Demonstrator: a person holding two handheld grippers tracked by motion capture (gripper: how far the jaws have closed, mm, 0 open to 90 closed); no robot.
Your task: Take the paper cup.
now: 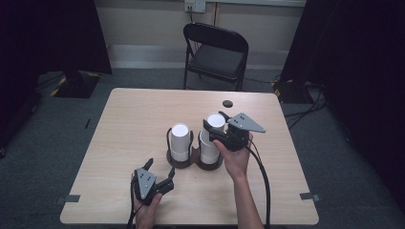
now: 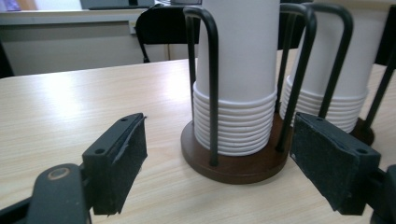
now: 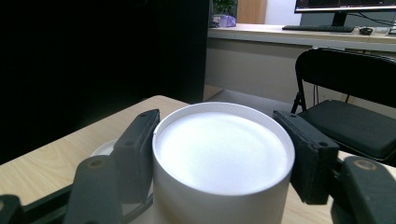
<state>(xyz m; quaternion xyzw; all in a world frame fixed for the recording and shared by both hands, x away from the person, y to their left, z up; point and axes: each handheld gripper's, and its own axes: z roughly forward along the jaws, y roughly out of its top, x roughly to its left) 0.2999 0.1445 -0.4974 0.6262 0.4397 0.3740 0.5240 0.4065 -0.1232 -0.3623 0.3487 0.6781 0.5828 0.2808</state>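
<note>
White paper cup stack (image 1: 210, 136) standing in dark wire holder (image 1: 210, 164), surface centre | right claw (image 1: 213, 132) clamping top cup's sides | light, crushable: gripping gently | left claw (image 1: 160, 171) gaping, idling near front edge.

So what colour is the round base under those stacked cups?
Dark brown wood base, clearest in the left gripper view.

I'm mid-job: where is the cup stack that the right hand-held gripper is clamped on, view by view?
High view: the right cup stack stands right of centre, its top cup between the right hand-held gripper jaws.
Left gripper view: at the upper right edge, behind black holder bars.
Right gripper view: bottom centre, pads against both sides.
Shared landmark: the black folding chair.
</note>
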